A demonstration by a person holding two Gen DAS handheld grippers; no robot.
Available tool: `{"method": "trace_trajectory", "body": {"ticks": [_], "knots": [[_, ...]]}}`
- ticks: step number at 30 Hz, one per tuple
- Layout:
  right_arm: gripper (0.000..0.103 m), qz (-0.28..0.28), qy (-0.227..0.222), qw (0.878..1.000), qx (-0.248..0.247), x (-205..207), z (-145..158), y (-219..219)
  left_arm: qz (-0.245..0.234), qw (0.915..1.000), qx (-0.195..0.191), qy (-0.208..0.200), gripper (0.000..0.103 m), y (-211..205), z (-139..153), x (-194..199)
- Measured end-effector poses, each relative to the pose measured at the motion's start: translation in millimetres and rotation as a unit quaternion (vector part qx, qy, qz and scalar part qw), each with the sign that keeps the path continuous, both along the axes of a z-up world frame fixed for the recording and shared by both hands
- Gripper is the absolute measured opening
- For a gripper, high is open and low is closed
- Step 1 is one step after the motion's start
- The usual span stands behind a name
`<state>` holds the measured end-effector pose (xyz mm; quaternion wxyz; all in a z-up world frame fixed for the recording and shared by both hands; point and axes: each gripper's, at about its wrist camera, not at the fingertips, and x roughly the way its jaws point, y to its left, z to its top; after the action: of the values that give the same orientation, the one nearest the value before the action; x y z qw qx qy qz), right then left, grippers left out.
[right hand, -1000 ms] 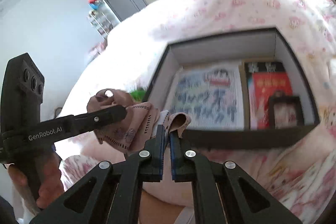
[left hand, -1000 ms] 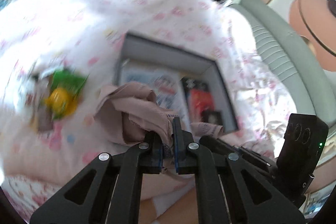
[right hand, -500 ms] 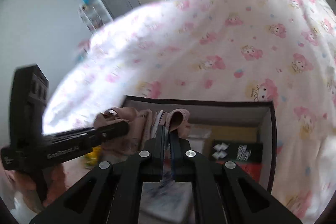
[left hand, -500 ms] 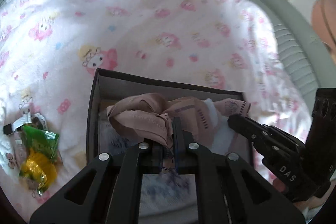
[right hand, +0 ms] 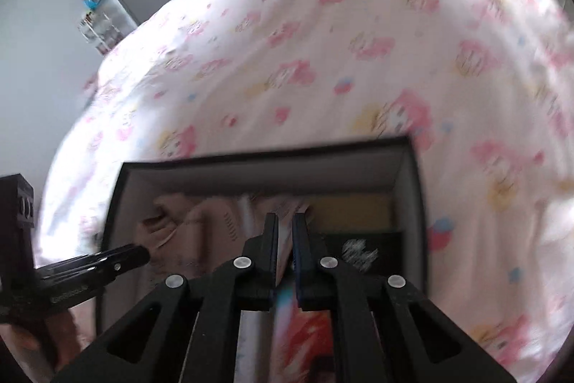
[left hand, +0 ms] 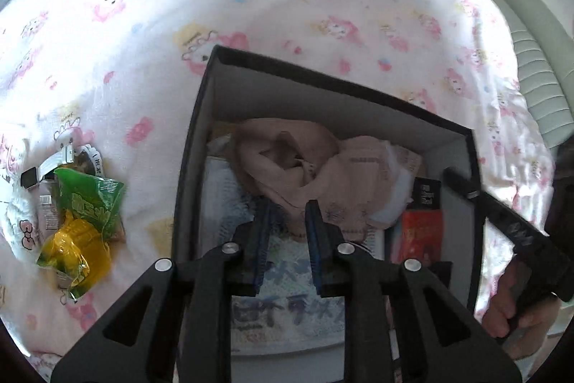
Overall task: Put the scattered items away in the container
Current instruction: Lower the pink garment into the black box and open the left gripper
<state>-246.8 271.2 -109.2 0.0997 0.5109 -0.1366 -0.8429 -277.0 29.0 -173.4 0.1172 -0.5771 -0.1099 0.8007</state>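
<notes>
A dark, open-topped rectangular box sits on a bed. Inside it, a crumpled pale pink cloth lies bunched toward the far wall, on top of a printed white sheet with blue writing and beside a red-and-black packet. Outside the box, well to its left, a green and yellow snack packet lies on the bedding among a few small white items.

Your left gripper has let go: the crumpled pink cloth now lies ahead of it inside the dark rectangular box.
</notes>
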Motion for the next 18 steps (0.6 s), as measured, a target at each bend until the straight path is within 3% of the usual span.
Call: {"method": "trace_trajectory", "body": {"ticks": [2, 4, 5, 7, 10, 13, 15, 18], "knots": [[0.006, 0.040, -0.019, 0.999, -0.008, 1, -8, -10, -0.027, 0.9988, 0.035, -0.024, 0.019, 4, -1, 2], [0.006, 0.061, -0.034, 0.997, -0.031, -1, -15, -17, -0.070, 0.9912, 0.090, -0.066, 0.020, 17, -9, 1], [0.006, 0.055, -0.054, 0.996, -0.041, -6, -24, -18, -0.092, 0.9873, 0.099, -0.084, 0.020, 26, -16, -1], [0.006, 0.040, -0.083, 0.996, -0.022, -14, -39, -19, -0.115, 0.9853, 0.066, -0.108, 0.020, 44, -37, -7], [0.006, 0.052, -0.091, 0.994, -0.020, -15, -45, -24, -0.100, 0.9872, 0.046, -0.116, 0.019, 47, -58, -22], [0.006, 0.045, -0.089, 0.995, -0.011, -20, -48, -27, -0.049, 0.9908, 0.073, -0.103, 0.019, 32, -60, -35], [0.006, 0.004, -0.051, 0.998, -0.022, -20, -37, -19, 0.004, 0.9953, 0.056, -0.080, 0.019, 18, -55, -37], [0.006, -0.020, 0.003, 1.000, 0.010, -16, -16, -12, -0.005, 0.9940, 0.079, -0.075, 0.019, 12, -52, -33]]}}
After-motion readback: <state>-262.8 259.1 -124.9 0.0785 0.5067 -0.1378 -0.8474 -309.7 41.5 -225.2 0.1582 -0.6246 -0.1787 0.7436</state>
